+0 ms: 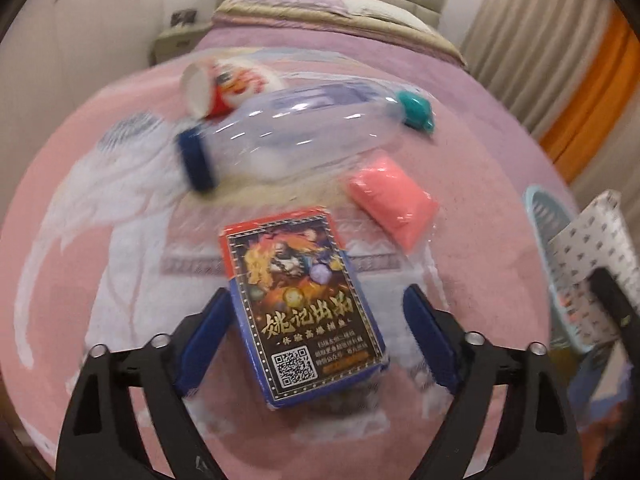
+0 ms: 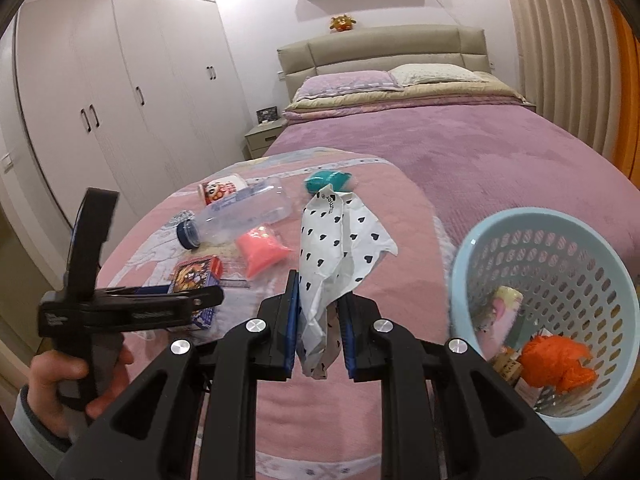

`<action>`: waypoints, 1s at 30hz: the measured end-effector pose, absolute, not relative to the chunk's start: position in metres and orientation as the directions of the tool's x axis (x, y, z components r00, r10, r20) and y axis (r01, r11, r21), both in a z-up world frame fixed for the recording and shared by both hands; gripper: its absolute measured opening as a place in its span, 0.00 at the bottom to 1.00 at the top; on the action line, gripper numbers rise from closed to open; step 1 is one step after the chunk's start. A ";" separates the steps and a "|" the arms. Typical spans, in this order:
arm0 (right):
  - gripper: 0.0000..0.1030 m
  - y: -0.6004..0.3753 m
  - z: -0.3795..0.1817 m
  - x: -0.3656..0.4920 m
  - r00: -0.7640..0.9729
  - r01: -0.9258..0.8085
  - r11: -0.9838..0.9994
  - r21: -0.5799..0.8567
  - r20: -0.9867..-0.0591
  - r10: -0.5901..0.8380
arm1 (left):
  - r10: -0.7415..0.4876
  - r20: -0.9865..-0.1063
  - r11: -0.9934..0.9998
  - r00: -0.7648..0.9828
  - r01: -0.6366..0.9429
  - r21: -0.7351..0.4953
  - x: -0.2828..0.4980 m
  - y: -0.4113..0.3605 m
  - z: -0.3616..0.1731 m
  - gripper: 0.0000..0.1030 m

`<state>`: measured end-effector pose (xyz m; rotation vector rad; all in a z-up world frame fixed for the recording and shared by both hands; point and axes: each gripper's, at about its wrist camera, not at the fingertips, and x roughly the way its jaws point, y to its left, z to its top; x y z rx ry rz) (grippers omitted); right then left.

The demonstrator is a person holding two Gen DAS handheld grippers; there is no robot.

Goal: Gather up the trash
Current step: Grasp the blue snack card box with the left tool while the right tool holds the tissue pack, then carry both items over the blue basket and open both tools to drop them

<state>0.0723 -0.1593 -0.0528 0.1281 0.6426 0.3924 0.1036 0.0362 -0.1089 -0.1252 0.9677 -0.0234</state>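
Spreading its blue fingers wide, the left gripper [image 1: 316, 332] hovers over a card box [image 1: 302, 308] that lies flat on the pink blanket [image 1: 80, 208] at the foot of the bed; the fingers stand on either side of the box, the left one close to its edge, the right one apart from it. From the right wrist view the left gripper [image 2: 192, 300] appears at the far left, held in the person's left hand [image 2: 76, 376], its black frame crossing in front of the card box [image 2: 196, 276].

Beyond the box, a clear plastic bottle [image 1: 292, 136] with a dark blue cap lies on its side, and a small red and white cup [image 1: 224, 84] lies tipped over just behind it. A pink packet [image 1: 394, 200] rests to the right of the box, near the bottle's base, and a teal object [image 1: 416, 110] sits at the bottle's far end.

Further right, the right gripper [image 2: 320, 332] has its fingers closed on a crumpled white bag with black hearts [image 2: 332, 248], which stands up from between the fingers above the blanket.

At the far right, a light blue perforated basket [image 2: 472, 240] sits on the bed beside the blanket's edge. Inside it lie an orange crumpled item [image 2: 556, 364] and a few other pieces too jumbled to name.
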 end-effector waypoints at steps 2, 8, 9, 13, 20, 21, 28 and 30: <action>0.16 -0.168 -0.053 0.073 0.735 -0.302 0.922 0.243 -0.557 0.387 | -0.024 -0.814 0.999 0.581 -0.022 -0.045 0.103 0.025 -0.111 0.64; 0.16 -0.204 -0.047 0.071 0.771 -0.233 0.938 0.257 -0.539 0.339 | -0.088 -0.755 0.995 0.649 0.029 -0.090 0.087 0.013 -0.099 0.62; 0.16 -0.213 -0.043 0.070 0.784 -0.215 0.941 0.263 -0.528 0.327 | -0.108 -0.739 0.994 0.665 0.049 -0.102 0.084 0.009 -0.091 0.62; 0.16 -0.243 -0.030 0.069 0.826 -0.150 0.950 0.274 -0.494 0.273 | -0.227 -0.692 0.974 0.685 0.157 -0.164 0.084 -0.019 -0.061 0.62; 0.15 -0.301 -0.031 0.081 0.836 0.042 0.953 0.301 -0.532 0.132 | -0.425 -0.634 0.899 0.646 0.385 -0.210 0.109 -0.104 -0.032 0.62; 0.15 -0.307 -0.033 0.084 0.828 0.064 0.950 0.305 -0.548 0.121 | -0.442 -0.632 0.888 0.637 0.408 -0.209 0.110 -0.116 -0.030 0.62; 0.16 -0.334 -0.058 0.103 0.748 0.184 0.933 0.310 -0.660 0.072 | -0.531 -0.679 0.806 0.506 0.548 -0.222 0.138 -0.196 -0.051 0.64; 0.23 -0.340 -0.065 0.108 0.727 0.214 0.928 0.306 -0.684 0.058 | -0.538 -0.690 0.796 0.484 0.562 -0.227 0.142 -0.203 -0.060 0.73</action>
